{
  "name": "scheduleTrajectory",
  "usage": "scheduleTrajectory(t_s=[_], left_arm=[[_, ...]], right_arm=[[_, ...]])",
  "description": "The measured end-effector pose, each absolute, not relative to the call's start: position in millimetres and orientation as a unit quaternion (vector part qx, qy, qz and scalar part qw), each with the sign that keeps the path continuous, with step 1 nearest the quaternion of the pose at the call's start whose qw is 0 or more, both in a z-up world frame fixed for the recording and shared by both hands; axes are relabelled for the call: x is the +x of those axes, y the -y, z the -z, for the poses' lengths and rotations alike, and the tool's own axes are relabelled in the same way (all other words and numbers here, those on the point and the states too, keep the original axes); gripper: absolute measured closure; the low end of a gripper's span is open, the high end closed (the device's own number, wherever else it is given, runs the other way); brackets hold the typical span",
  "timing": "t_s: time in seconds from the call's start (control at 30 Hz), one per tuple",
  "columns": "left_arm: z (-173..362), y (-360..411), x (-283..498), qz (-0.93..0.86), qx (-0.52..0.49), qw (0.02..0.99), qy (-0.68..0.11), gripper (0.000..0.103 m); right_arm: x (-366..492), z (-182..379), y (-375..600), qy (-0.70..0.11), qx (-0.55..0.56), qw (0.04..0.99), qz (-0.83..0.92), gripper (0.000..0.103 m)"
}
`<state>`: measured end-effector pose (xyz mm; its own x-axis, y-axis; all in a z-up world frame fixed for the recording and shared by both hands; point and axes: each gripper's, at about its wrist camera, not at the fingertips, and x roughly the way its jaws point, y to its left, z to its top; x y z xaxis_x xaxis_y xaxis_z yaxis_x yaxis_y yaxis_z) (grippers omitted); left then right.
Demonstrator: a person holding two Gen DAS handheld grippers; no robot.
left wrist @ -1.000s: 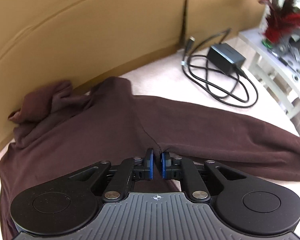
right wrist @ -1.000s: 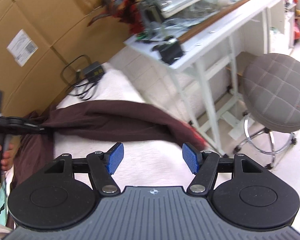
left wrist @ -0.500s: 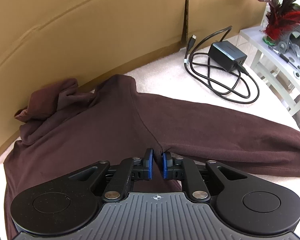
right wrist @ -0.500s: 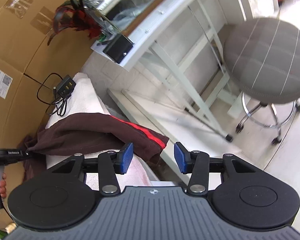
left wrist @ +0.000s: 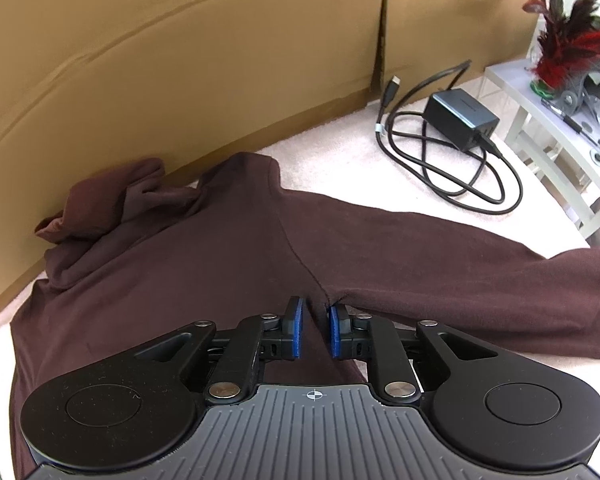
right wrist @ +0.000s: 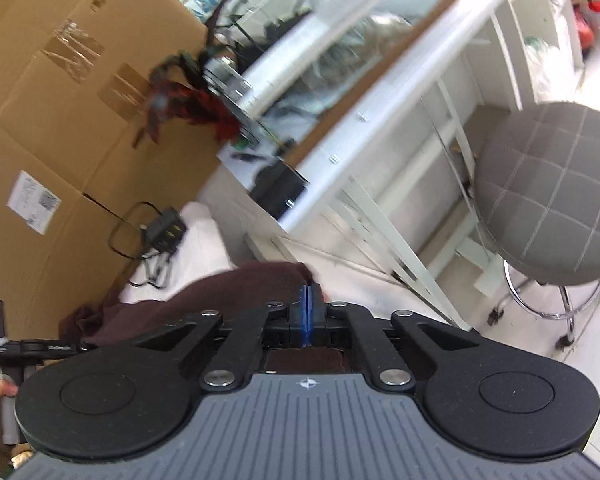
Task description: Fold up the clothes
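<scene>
1. Sweater (left wrist: 204, 280): the right tongs (right wrist: 307, 314) have just been closing and are now clamping its sleeve end (right wrist: 260, 280) at the desk's (left wrist: 340, 168) edge
2. The left tongs (left wrist: 312, 332) have just been opening slightly; brown cloth is lying between the narrowly parted pads at the armpit, though whether they are pressing it is unclear
3. The body is lying flat on the desk against the cardboard (left wrist: 180, 60)
4. Judging by this, the sleeve fold is starting; next, the sleeve needs carrying across the body
</scene>
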<state>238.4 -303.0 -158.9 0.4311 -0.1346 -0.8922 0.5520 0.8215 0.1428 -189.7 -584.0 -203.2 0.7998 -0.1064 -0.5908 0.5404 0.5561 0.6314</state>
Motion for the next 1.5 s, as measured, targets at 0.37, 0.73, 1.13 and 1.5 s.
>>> scheduleTrajectory(t_s=[0.37, 0.73, 1.13, 1.5], left_arm=[[165, 293, 244, 0.196, 0.194, 0.820, -0.502, 0.080], [168, 292, 248, 0.197, 0.199, 0.816, -0.506, 0.073], [173, 291, 255, 0.194, 0.201, 0.811, -0.514, 0.069], [173, 274, 266, 0.190, 0.169, 0.817, -0.517, 0.069]], right_arm=[[-176, 213, 559, -0.331, 0.395, 0.839, 0.173, 0.100], [-187, 234, 549, -0.340, 0.423, 0.819, 0.185, 0.044], [-155, 272, 567, -0.327, 0.451, 0.815, 0.158, 0.100], [-189, 173, 544, -0.278, 0.499, 0.817, 0.083, 0.101]])
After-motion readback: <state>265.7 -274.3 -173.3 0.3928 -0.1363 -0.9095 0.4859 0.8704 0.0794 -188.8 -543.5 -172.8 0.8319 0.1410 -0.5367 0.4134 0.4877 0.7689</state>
